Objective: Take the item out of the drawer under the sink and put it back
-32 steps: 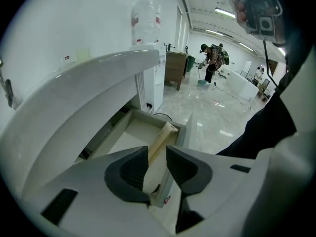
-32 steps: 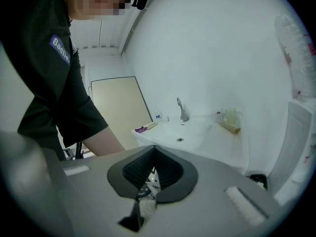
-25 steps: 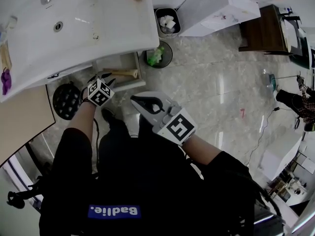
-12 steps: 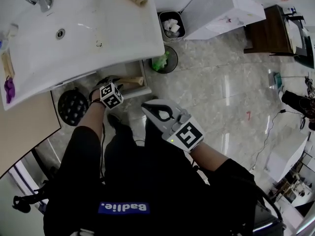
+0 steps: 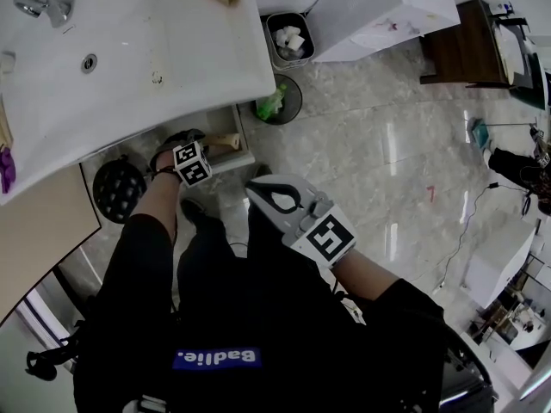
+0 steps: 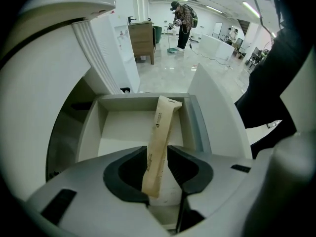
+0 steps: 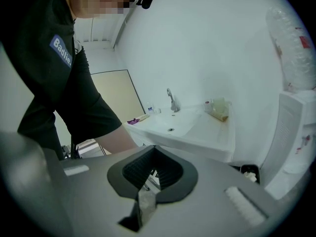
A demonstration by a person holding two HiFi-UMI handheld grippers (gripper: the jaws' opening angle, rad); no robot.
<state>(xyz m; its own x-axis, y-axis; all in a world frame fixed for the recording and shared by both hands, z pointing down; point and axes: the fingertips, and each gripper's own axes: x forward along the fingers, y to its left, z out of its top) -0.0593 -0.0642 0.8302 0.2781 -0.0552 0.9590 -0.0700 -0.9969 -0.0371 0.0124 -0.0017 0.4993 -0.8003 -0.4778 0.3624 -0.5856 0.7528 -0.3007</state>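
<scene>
- Left gripper view: the left gripper [image 6: 158, 157] has just spread its fingers wide. The beige sachet [image 6: 162, 127] stands loose between them, its far end leaning on the back wall of the drawer [image 6: 123, 132].
- The right gripper [image 7: 144, 189] has its fingers together, empty.

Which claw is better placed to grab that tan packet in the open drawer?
The left claw: it has just been opening, the tan packet stands between its jaws, unpressed, over the drawer. The right claw is shut, away from it.

Tan packet [image 6: 159, 142] — aslant in drawer [image 6: 123, 132]
</scene>
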